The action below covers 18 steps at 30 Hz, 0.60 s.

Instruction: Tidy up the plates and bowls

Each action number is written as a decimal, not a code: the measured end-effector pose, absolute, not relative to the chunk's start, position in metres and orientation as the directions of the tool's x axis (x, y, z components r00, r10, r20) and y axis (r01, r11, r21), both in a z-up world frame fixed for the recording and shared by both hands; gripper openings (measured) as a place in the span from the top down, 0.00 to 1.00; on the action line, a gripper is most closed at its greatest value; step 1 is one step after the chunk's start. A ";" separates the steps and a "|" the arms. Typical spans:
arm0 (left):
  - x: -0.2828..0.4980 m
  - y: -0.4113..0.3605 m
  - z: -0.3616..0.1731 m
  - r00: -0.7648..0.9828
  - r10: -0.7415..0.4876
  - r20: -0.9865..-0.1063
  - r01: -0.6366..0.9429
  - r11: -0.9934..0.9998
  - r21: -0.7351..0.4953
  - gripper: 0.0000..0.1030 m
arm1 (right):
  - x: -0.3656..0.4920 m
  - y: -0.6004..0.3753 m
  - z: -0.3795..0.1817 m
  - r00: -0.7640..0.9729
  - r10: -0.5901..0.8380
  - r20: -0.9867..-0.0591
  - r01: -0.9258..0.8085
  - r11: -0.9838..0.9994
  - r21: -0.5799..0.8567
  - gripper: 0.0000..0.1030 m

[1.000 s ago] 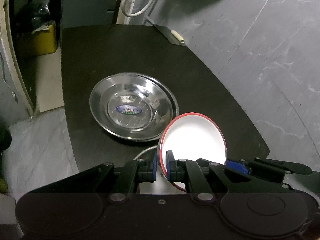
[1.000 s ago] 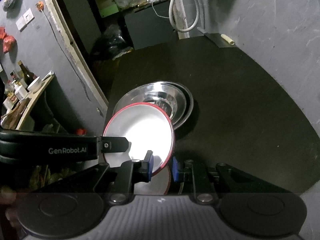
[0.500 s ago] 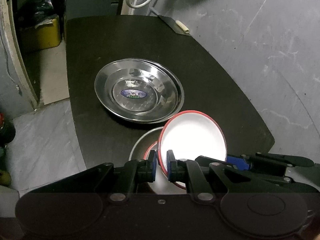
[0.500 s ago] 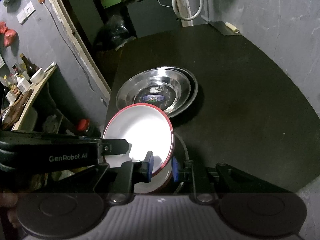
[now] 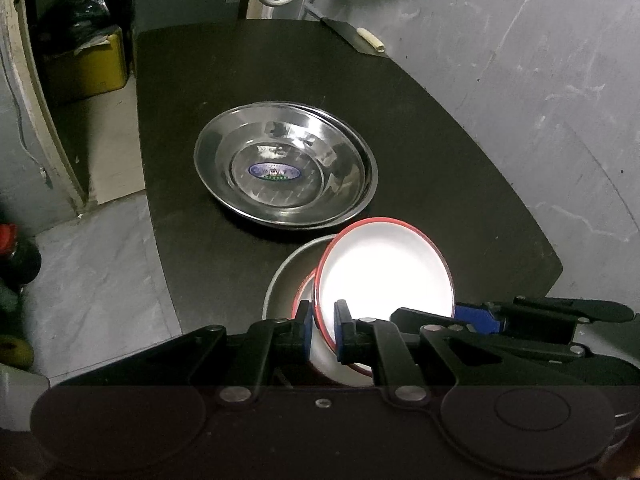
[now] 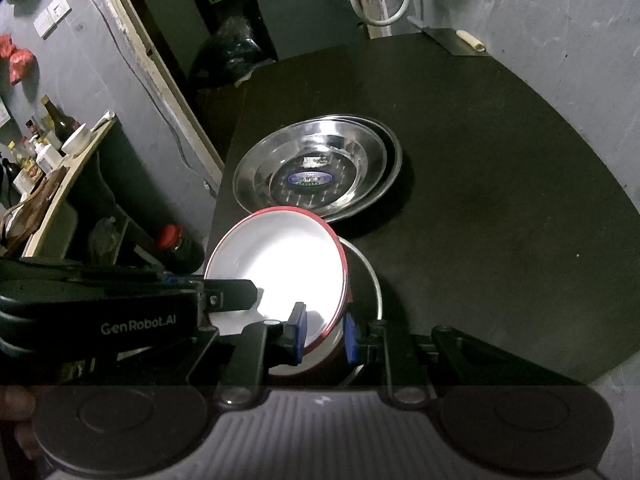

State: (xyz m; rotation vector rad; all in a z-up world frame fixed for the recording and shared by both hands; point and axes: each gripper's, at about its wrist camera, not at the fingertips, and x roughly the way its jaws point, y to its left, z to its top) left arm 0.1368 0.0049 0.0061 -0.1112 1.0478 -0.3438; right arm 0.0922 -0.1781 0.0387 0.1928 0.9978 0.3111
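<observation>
A white bowl with a red rim (image 5: 386, 272) (image 6: 280, 268) is held by both grippers over a steel bowl (image 5: 286, 280) (image 6: 370, 276) at the near edge of the dark table. Another red-rimmed bowl shows inside the steel bowl, under the held one. My left gripper (image 5: 322, 330) is shut on the white bowl's near-left rim. My right gripper (image 6: 323, 334) is shut on its near-right rim. Stacked steel plates (image 5: 286, 166) (image 6: 316, 172) with a blue label lie further back on the table.
The dark table (image 5: 440, 152) (image 6: 500, 180) runs along a grey wall on the right. A flat steel tool with a pale handle (image 5: 356, 38) (image 6: 460, 40) lies at its far corner. A side shelf with bottles (image 6: 44, 148) stands left. Floor lies beyond the table's left edge.
Both grippers have pulled back toward the table's near edge with the white bowl. The steel bowl beneath it has come into view and the steel plates now sit further off.
</observation>
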 end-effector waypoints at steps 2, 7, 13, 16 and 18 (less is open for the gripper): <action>0.137 0.004 0.005 0.449 -0.328 -0.832 0.225 0.942 -0.250 0.88 | 0.092 -0.178 0.038 0.503 0.344 -0.793 -0.169 0.939 0.300 0.79; 0.136 0.004 0.005 0.447 -0.324 -0.834 0.224 0.943 -0.246 0.88 | 0.092 -0.178 0.039 0.500 0.343 -0.795 -0.174 0.939 0.296 0.79; 0.132 0.005 0.004 0.446 -0.315 -0.838 0.214 0.946 -0.242 0.88 | 0.090 -0.177 0.038 0.491 0.352 -0.797 -0.194 0.936 0.294 0.79; 0.132 0.004 0.004 0.449 -0.311 -0.838 0.208 0.948 -0.241 0.88 | 0.091 -0.176 0.038 0.489 0.353 -0.798 -0.199 0.935 0.293 0.79; 0.131 0.004 0.004 0.451 -0.306 -0.839 0.206 0.950 -0.236 0.88 | 0.090 -0.176 0.038 0.486 0.355 -0.798 -0.203 0.935 0.292 0.79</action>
